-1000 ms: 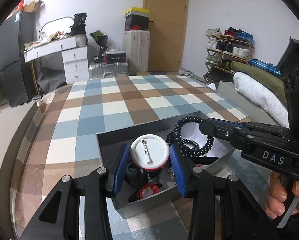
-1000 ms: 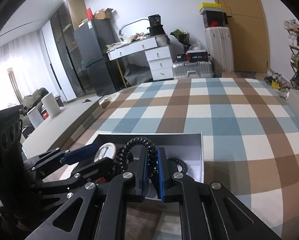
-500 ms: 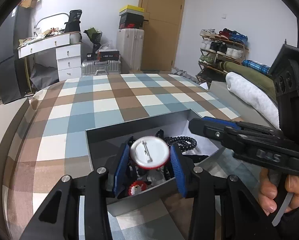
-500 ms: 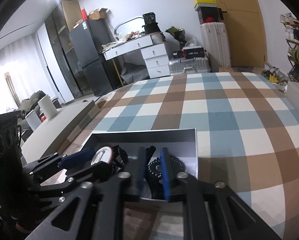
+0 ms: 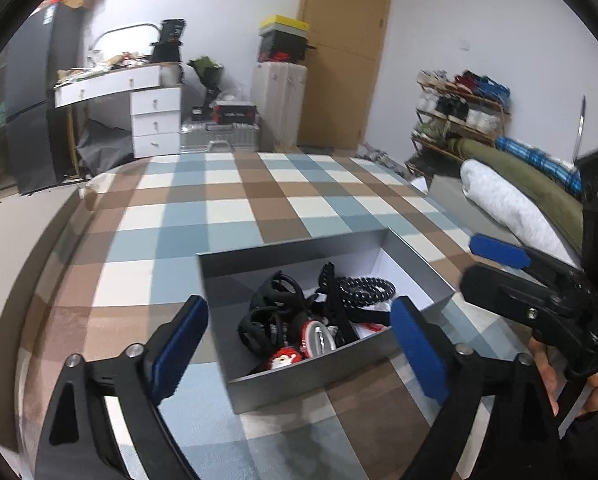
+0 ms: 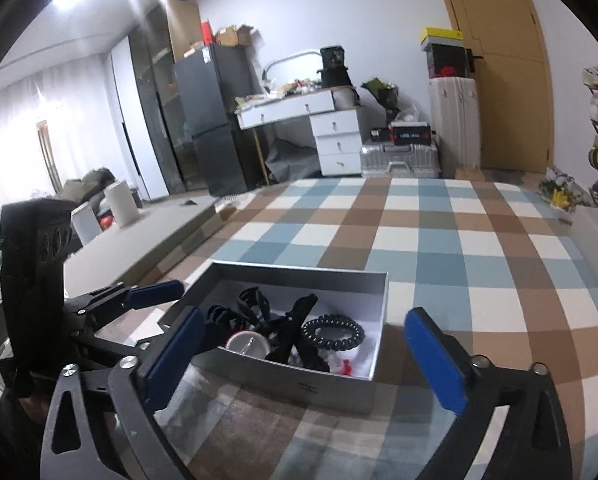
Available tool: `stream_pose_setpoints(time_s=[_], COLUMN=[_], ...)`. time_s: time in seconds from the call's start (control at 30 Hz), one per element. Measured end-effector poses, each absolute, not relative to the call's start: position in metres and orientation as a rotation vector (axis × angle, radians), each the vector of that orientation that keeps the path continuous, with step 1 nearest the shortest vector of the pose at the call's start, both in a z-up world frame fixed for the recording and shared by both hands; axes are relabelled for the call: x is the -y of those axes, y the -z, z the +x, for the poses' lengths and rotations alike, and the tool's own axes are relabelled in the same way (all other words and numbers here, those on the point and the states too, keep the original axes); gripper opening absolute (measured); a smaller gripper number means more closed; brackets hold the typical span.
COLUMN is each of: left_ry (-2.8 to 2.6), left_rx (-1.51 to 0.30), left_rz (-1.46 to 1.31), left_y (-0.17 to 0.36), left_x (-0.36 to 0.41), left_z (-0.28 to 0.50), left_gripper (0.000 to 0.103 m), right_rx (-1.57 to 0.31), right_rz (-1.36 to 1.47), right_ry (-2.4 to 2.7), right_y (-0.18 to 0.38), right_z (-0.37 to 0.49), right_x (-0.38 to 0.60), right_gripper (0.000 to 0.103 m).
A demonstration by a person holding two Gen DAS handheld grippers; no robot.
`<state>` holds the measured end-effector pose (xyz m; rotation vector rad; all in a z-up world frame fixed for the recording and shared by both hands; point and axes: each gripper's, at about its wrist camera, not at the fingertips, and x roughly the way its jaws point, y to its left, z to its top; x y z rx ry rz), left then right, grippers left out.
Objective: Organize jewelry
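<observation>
In the left wrist view my left gripper (image 5: 299,344) filled the bottom of the frame, its blue pads spread wide with nothing between them. Its jaws had just been opening. Between and beyond the pads, at centre frame, sat the grey box (image 5: 415,264) on a checked blanket (image 5: 227,208) of blue, brown and cream squares. Inside the box lay a tangle of black hair ties (image 5: 275,312), a black coil band (image 5: 363,290) toward the right, a round badge (image 5: 318,338) with a red rim and its pin side up near the front wall, and a small red and white trinket (image 5: 285,359) just in front of it. At the right edge my right gripper (image 5: 495,268) reached in beside the box, held by a hand (image 5: 579,380) at lower right.

In the right wrist view the right gripper (image 6: 305,358) was also released, pads far apart and empty. Its jaws had just been opening too. The box (image 6: 299,384) sat between them at lower centre, with the coil band (image 6: 333,334) resting on the white floor inside and the badge (image 6: 247,346) at its left. The left gripper (image 6: 155,292) stood at the left of the frame, beside the box's left wall.
</observation>
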<state>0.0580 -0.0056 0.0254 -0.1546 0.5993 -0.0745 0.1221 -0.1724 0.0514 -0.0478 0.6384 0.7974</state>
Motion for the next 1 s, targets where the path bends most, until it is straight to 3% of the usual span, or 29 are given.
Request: stream_pose_setpoints(time_s=[0.07,1.0], left_ry=[0.049,0.050], left_rx=[-0.592,-0.526], left_rz=[-0.159,-0.088], left_y=[-0.027,-0.007], left_x=[0.004,0.005], left_z=[0.055,0.036], left_gripper=[0.102,0.102], right_rx=[-0.637,-0.591], right_rz=[-0.044,0.017], right_ry=[-0.807,-0.856], right_y=[-0.052,-0.037], right_z=[0.122,0.117], right_x=[0.177,0.197], right_gripper=[0.103,0.103])
